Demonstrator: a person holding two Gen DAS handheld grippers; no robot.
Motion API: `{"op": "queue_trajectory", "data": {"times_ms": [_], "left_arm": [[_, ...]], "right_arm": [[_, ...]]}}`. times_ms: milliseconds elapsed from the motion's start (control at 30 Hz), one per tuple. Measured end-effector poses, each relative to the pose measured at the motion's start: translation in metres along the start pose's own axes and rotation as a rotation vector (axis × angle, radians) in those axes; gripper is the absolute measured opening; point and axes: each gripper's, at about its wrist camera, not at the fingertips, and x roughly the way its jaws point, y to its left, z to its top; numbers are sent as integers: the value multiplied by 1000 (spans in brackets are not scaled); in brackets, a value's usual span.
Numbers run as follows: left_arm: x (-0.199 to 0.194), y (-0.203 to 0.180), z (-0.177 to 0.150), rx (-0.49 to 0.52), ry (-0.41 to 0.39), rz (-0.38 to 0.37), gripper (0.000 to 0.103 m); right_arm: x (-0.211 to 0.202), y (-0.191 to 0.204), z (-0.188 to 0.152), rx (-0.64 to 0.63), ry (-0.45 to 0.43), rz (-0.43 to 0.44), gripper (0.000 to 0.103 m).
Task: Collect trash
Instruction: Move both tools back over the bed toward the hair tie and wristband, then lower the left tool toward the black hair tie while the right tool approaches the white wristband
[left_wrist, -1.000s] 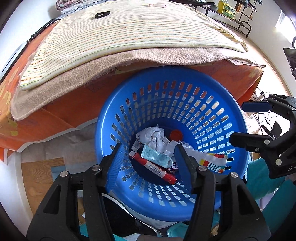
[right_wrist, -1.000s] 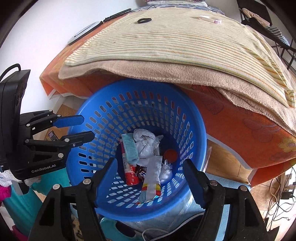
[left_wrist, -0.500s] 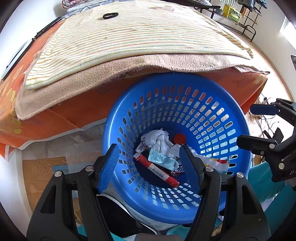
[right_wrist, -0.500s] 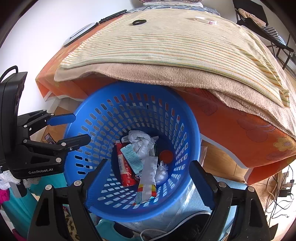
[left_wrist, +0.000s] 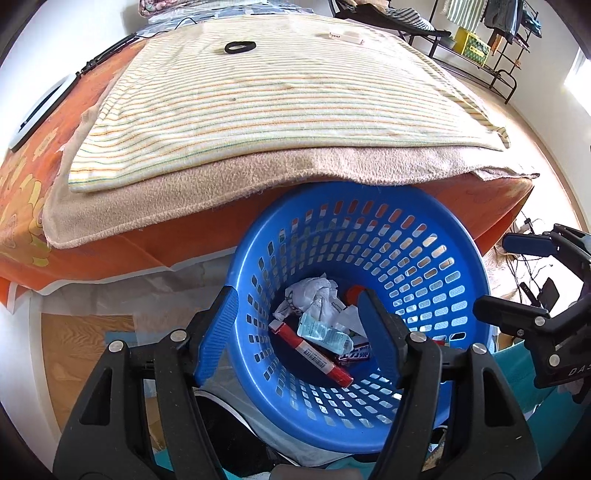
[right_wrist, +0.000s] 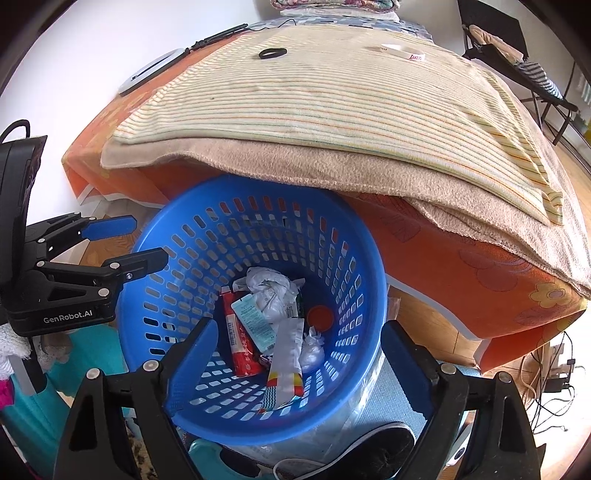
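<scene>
Below the bed edge, the perforated blue plastic basket (left_wrist: 417, 266) tilts its mouth toward both wide-open, empty grippers (left_wrist: 299, 332) (right_wrist: 291, 365); a red tube (right_wrist: 240, 339) lies lengthwise among crumpled wrappers (right_wrist: 269, 291), partly buried.

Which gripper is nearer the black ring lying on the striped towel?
Neither clearly. Left gripper and right gripper both hang open over the blue basket, well short of the black ring far across the towel.
</scene>
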Motion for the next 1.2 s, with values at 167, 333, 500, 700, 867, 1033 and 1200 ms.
{"op": "queue_trajectory", "data": {"times_ms": [167, 333, 500, 700, 867, 1033, 1200], "left_arm": [[-17, 1, 19, -4, -45, -10, 69], [-31, 3, 43, -4, -88, -14, 69], [-41, 2, 69, 23, -119, -4, 69], [-45, 6, 106, 32, -146, 0, 69], [-36, 17, 137, 27, -145, 3, 69], [-19, 40, 169, -32, -139, 10, 69], [-1, 54, 194, -54, -134, 9, 69]], "right_arm": [[-11, 2, 5, -2, -36, 13, 91], [-24, 6, 13, -11, -81, 14, 91], [-36, 6, 24, -15, -119, 14, 91], [-51, 2, 44, -27, -177, -17, 91], [-59, -11, 66, -20, -216, -26, 92], [-66, -27, 95, -42, -274, -44, 96], [-62, -52, 136, -29, -326, -58, 102]]}}
